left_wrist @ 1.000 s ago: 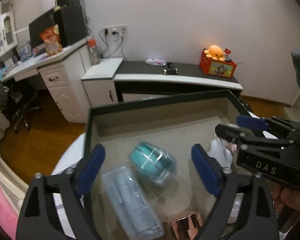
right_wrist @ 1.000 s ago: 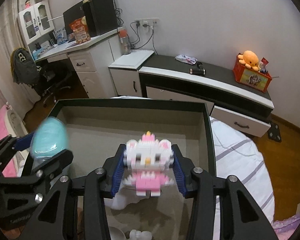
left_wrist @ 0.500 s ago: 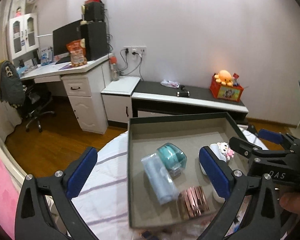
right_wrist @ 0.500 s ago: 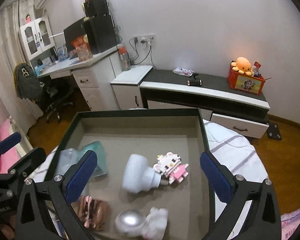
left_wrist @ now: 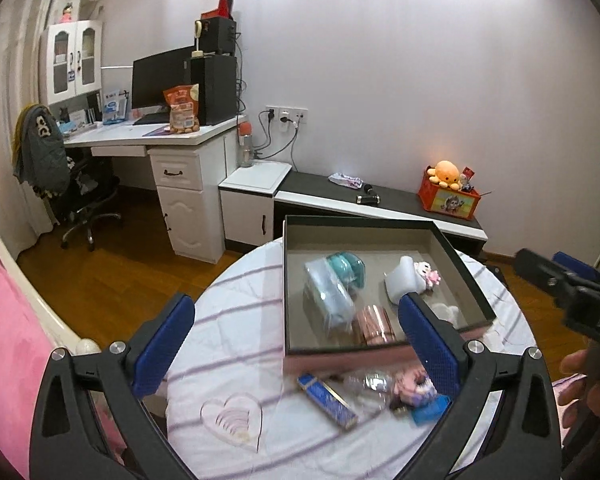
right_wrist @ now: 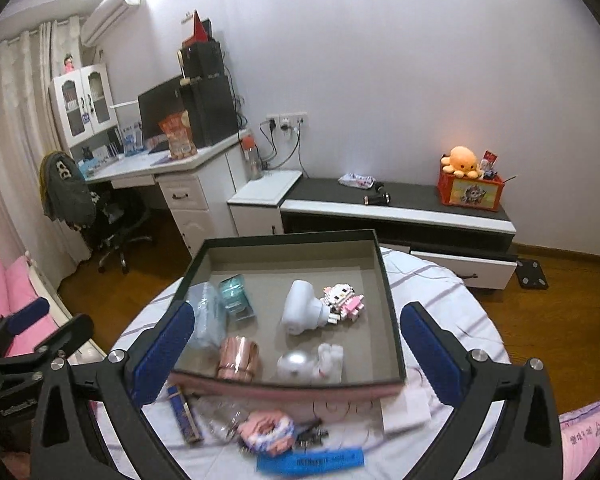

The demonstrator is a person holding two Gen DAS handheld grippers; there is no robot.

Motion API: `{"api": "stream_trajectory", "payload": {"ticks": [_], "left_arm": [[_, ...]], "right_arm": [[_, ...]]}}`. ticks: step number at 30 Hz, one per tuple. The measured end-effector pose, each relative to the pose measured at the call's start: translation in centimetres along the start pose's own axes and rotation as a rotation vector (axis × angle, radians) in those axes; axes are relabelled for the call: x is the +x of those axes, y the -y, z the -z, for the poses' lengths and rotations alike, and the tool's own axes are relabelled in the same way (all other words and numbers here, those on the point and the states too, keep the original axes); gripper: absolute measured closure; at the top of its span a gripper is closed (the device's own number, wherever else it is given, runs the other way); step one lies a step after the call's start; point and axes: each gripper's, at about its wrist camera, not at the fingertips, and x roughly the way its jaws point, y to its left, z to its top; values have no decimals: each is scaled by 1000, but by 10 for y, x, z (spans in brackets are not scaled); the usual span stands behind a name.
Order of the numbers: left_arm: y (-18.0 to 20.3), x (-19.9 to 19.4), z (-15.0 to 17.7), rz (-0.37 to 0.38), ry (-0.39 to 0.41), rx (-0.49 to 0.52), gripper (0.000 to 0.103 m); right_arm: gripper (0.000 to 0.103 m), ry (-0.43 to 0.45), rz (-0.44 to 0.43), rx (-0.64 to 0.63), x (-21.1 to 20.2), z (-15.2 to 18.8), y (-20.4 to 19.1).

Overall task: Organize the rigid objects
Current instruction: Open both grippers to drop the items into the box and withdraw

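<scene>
A: On the round tabletop [right_wrist: 452,300], both tongs are now hanging high and back. Box [right_wrist: 384,280] is sitting mid-cloth, walls up, near wall facing us.

B: Tongs state?

A: Left tongs [left_wrist: 296,344] are standing wide open, nothing between the pads. Right tongs [right_wrist: 296,352] same: fully spread, empty. A second ago the right was clamping the pink-and-white brick figure [right_wrist: 344,300] and the left was carrying the teal case [left_wrist: 346,266]; both are now lying in the box.

B: So two drops are done. Where are they sitting?

A: Teal case is resting at the left side, touching the clear wrapped pack [left_wrist: 328,296]. Brick figure is lying tipped over, touching the white capsule-shaped item [right_wrist: 298,312]. Copper cylinder [right_wrist: 238,356] and a silver-and-white piece [right_wrist: 312,360] are sitting near the front wall.

B: What's remaining?

A: Loose stuff is waiting outside, just in front of the near wall: blue-gold bar [right_wrist: 184,412], clear plastic bits [right_wrist: 220,416], pink scrunchie-like thing [right_wrist: 266,432], blue tag [right_wrist: 312,460], white card [right_wrist: 406,410]. Blurred, so I can't tell which are rigid.

B: Read?

A: My guess: we're mid-task, resetting for the next pick. Blue-gold bar is looking like the nearest candidate for the left.
</scene>
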Motion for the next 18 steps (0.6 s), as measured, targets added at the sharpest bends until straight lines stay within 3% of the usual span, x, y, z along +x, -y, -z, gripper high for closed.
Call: {"api": "stream_trajectory", "payload": {"ticks": [11,18], "left_arm": [[-4,-52,30,-16,8,-37,0],[1,-68,36,-14,18,-29,0]], "right_arm": [[0,76,8,37,-83,37,3],[0,72,11,47,-99,52,5]]}}
